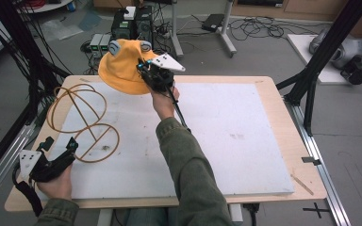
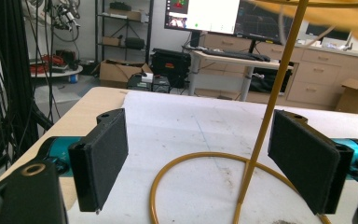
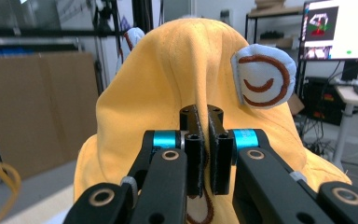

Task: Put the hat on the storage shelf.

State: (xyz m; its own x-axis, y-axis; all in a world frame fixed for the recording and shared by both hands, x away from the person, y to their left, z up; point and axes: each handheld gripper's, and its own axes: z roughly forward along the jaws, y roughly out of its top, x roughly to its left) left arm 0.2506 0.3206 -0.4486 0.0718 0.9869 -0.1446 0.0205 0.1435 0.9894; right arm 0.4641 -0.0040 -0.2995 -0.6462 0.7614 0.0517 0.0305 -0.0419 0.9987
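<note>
Wire frame (image 1: 82, 123) on the tabletop (image 1: 226, 136) at left, hat (image 1: 122, 70) held above its far edge, behind the frame

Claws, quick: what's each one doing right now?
Left claw: open, jaws either side of the wire stand's upright rod, not touching.
Right claw: closed on the yellow hat.

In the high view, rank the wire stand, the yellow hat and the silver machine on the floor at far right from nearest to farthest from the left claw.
1. Wire stand: on the table's left, its base ring just in front of the left claw.
2. Yellow hat: held up over the table's far edge by the right claw.
3. Silver machine: on the floor beyond the table's far right corner.
</note>
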